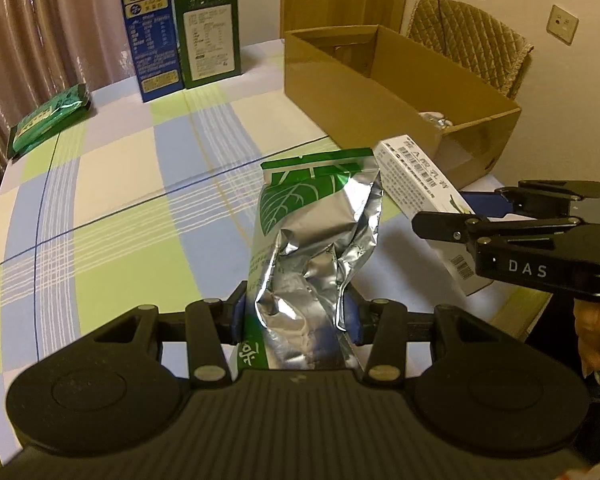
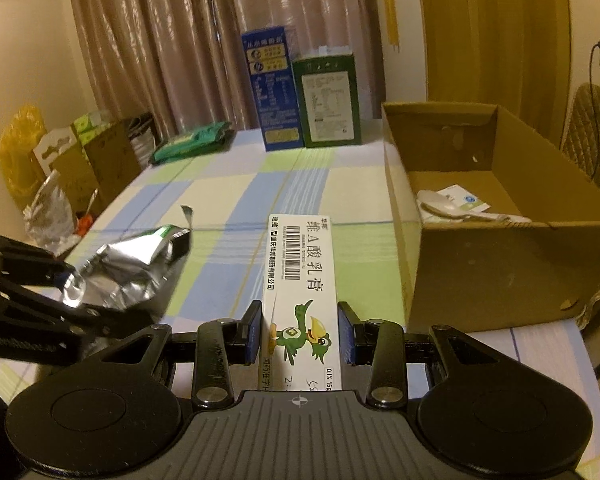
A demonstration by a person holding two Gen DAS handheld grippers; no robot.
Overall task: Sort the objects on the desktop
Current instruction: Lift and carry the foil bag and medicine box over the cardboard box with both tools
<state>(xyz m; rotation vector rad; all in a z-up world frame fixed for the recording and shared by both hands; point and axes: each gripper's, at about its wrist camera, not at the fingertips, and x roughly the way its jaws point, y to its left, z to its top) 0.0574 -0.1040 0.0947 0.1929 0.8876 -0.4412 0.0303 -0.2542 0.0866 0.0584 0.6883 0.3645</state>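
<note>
My left gripper (image 1: 296, 316) is shut on a crumpled silver and green foil pouch (image 1: 312, 232), which it holds above the checked tablecloth (image 1: 112, 200). My right gripper (image 2: 300, 332) is shut on a long white ointment box (image 2: 300, 272) with a green bird drawn on it. The two grippers hang side by side. The right gripper (image 1: 456, 210) with its white box (image 1: 416, 184) shows at the right of the left wrist view. The left gripper (image 2: 40, 276) with the pouch (image 2: 132, 264) shows at the left of the right wrist view. An open cardboard box (image 2: 480, 264) stands to the right.
Inside the cardboard box (image 1: 380, 92) lie a pale spoon-like thing (image 2: 440, 204) and a card. A blue carton (image 2: 268, 88) and a green carton (image 2: 328, 100) stand at the table's far edge. A green packet (image 2: 192, 140) lies far left. A padded chair (image 1: 472, 36) stands behind the box.
</note>
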